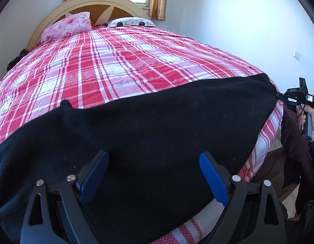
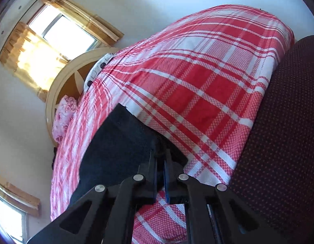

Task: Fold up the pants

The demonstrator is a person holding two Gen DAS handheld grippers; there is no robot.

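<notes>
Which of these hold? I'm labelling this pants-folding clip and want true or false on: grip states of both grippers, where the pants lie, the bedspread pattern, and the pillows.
1. The left gripper is open, its blue fingers spread over the black pants. True.
2. The right gripper is open and holds nothing. False: it is shut on an end of the pants.
3. The pants lie across the near edge of the bed. True.
4. The bedspread is plain blue. False: it is red and white plaid.
5. A pink floral pillow sits by the headboard. True.
</notes>
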